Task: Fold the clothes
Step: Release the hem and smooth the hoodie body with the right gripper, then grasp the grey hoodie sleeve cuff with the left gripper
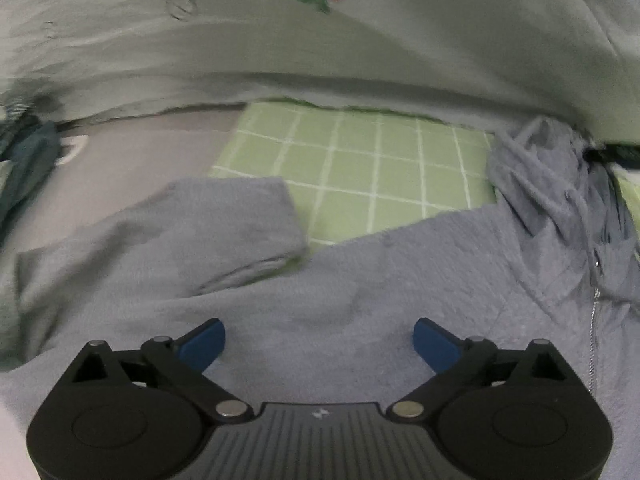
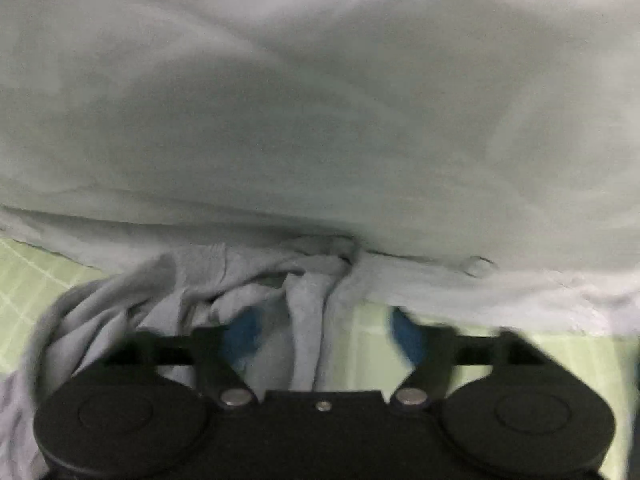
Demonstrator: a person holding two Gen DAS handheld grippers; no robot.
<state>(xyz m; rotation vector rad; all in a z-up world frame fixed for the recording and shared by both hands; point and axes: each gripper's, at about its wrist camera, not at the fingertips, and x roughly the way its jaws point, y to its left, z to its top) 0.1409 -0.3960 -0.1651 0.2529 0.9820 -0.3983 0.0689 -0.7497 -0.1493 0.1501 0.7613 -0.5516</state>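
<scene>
Left hand-held gripper stands wide, blue pads clear of cloth, above the grey fleece zip-up jacket, which lies spread on the green checked sheet, one sleeve folded inward. Right hand-held gripper is spread wide over the jacket's bunched end; nothing gripped. A pale-green quilt lies beyond.

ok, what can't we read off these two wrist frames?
- Left wrist: grey zip jacket, hem cut off behind the left gripper.
- Left wrist: dark cloth at the left edge, blurred and cropped.
- Right wrist: motion blur; whether the right gripper touches the bunched grey fabric.
</scene>
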